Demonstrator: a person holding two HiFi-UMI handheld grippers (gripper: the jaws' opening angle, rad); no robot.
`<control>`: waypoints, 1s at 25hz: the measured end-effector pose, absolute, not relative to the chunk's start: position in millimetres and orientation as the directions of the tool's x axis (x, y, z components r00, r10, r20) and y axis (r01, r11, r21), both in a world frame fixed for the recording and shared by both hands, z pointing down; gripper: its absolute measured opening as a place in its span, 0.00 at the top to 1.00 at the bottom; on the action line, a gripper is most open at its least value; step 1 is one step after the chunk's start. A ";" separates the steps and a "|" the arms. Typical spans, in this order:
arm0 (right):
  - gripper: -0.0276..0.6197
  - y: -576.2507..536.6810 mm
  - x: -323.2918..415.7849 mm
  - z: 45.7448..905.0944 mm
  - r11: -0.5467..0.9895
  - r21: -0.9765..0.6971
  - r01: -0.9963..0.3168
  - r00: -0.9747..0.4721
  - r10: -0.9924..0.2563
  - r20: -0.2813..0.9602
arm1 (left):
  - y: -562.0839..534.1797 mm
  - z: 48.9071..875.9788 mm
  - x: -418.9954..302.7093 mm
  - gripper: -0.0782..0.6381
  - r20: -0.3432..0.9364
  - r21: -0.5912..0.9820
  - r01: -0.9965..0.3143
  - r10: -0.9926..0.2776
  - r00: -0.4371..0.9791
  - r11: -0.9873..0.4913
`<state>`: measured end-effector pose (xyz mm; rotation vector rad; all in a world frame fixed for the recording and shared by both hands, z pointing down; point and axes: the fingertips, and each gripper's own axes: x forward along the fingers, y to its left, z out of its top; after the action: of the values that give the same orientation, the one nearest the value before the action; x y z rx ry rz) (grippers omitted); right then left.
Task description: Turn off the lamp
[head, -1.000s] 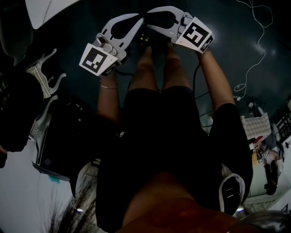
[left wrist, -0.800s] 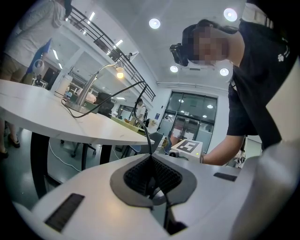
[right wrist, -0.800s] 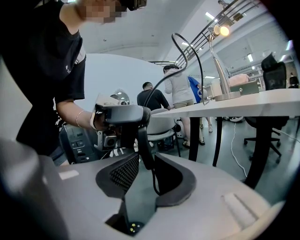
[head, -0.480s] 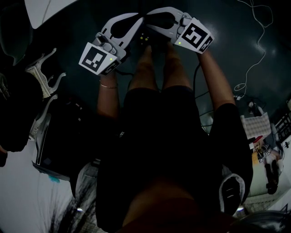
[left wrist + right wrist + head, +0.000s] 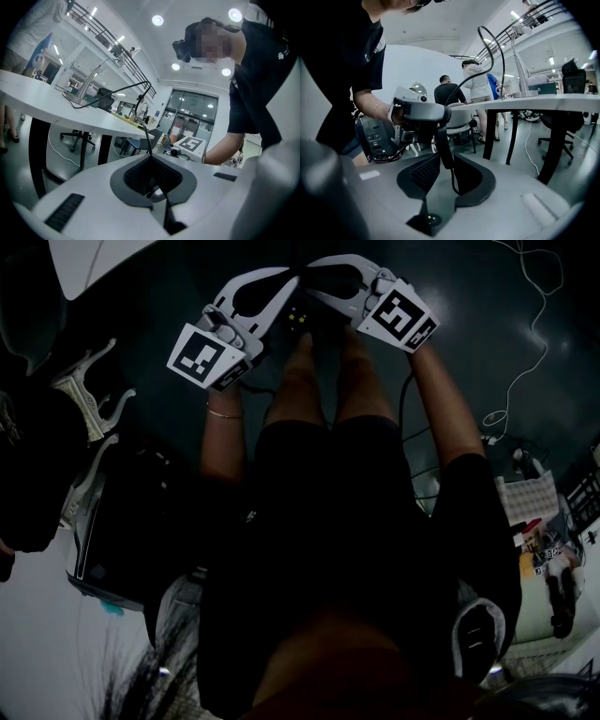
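Note:
In the head view both white grippers meet tip to tip above the person's knees, left gripper against right gripper. The left gripper is shut on the lamp's black cord, which rises from its tips toward the table. In the right gripper view the cord's thicker black switch hangs from the left gripper down between the pads of the right gripper. Those jaws have just been opening and stand a little apart around the switch. A silver desk lamp stands on the white table.
Black table legs and an office chair stand to the right. People are behind the left gripper. A white cable lies on the dark floor. A dark case and white gripper stands are at the left.

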<state>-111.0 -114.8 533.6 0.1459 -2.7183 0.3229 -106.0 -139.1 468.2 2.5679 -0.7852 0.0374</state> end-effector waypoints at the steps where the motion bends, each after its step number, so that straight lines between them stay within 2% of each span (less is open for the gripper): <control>1: 0.82 -114.8 -110.7 536.2 0.968 -0.201 -0.152 -0.911 -0.059 0.408 | -138.9 471.4 -105.6 0.88 0.160 0.414 -0.535 -0.520 0.839 -0.736; 8: 0.82 -117.5 -99.3 547.5 0.954 -0.204 -0.221 -0.895 -0.115 0.431 | -137.3 505.6 -106.8 0.88 0.228 0.403 -0.561 -0.515 0.827 -0.723; 13: 0.83 -126.6 -93.2 541.2 0.920 -0.251 -0.302 -0.904 -0.193 0.381 | -142.2 532.5 -110.2 0.88 0.258 0.399 -0.585 -0.525 0.811 -0.706; 17: 0.95 -135.4 -77.4 534.8 0.881 -0.292 -0.373 -0.899 -0.266 0.347 | -145.3 562.1 -99.3 0.88 0.321 0.420 -0.608 -0.517 0.794 -0.674; 25: 0.95 -139.8 -81.3 541.4 0.845 -0.323 -0.426 -0.884 -0.313 0.348 | -145.2 619.7 -103.6 0.88 0.419 0.422 -0.639 -0.487 0.767 -0.643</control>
<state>-81.3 -139.8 541.4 0.5613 -2.7404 0.5740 -103.6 -145.2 619.7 2.3999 -0.8407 0.3602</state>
